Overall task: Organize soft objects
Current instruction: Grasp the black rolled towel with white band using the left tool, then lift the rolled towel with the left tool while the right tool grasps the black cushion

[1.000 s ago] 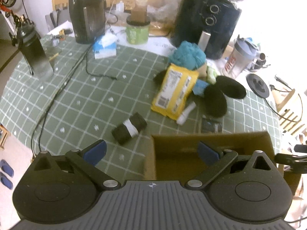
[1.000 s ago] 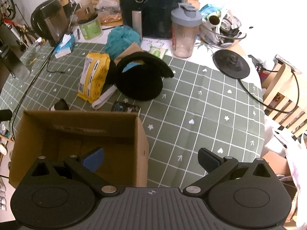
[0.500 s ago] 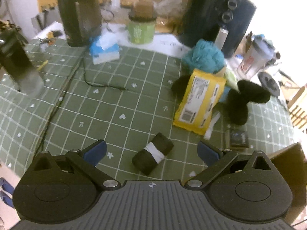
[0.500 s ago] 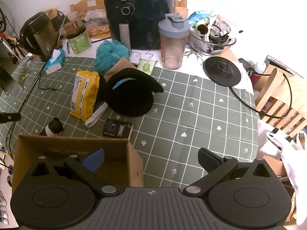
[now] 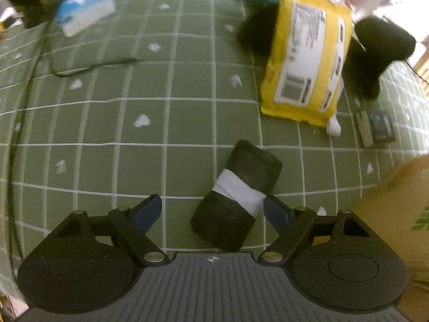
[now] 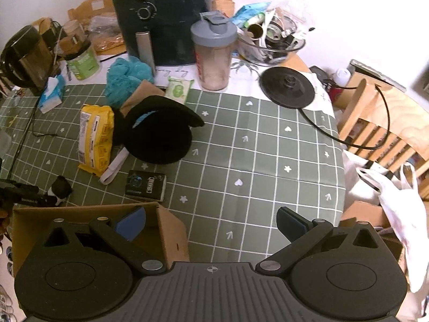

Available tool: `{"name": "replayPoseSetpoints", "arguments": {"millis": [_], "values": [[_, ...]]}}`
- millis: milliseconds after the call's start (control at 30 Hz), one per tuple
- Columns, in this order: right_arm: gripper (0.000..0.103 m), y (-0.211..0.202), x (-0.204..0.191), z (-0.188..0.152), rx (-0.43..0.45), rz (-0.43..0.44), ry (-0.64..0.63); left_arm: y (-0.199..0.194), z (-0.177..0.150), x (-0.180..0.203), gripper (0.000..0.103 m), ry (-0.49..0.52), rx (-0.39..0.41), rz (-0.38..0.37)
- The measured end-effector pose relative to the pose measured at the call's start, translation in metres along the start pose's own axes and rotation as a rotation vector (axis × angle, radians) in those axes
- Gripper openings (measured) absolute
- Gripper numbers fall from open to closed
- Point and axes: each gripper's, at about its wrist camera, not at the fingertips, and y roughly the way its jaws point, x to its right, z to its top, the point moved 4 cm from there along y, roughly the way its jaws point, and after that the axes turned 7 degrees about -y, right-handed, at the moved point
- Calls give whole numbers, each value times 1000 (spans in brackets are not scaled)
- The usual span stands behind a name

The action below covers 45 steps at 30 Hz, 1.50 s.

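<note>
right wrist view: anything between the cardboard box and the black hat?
Yes. A small dark packet lies flat on the green cloth, between the box and the hat. Just left, a white strap pokes from under the yellow pack.

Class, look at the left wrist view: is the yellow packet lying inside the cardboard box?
No, the yellow packet lies on the green tablecloth.

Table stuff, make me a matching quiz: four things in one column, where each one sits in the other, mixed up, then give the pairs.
Things:
1. dark roll with white band
2. yellow pack
3. shaker bottle
4. cardboard box

Places:
A. beside the air fryer
B. under the right gripper
C. between the left gripper's open jaws
D. left of the black fleece item

Pairs: 1-C, 2-D, 3-A, 4-B
</note>
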Motion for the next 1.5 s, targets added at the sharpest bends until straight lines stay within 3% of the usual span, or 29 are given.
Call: {"name": "replayPoseSetpoints", "arguments": {"millis": [67,133,233,267,333,400,467,567,800,1267,1500], "values": [[103,-1,1,0,-3,-13,8,8,-1,2,83,26,-20,-21],[103,-1,3,-1,-5,-16,13,12,-2,5,72,31,-29,-44],[103,0,3,-1,-7,-13,13,19,-5,10,67,53,-44,-59],[103,0,4,-1,-6,-14,11,19,-6,11,64,66,-38,-47],[103,0,4,0,-2,-11,6,20,-8,15,49,103,-36,-11],[103,0,3,2,1,-9,-5,19,-9,19,44,131,-27,32],[103,0,3,4,4,-8,-23,16,-10,19,43,155,-15,69],[103,0,0,9,14,-3,-53,12,-14,15,41,118,-17,41],[103,2,-3,19,33,26,-95,-15,-19,7,41,44,62,56],[103,5,-18,35,60,99,-221,-61,-6,4,41,-125,171,210],[103,6,-15,49,73,154,-278,-89,-14,-1,41,-231,202,219]]}}
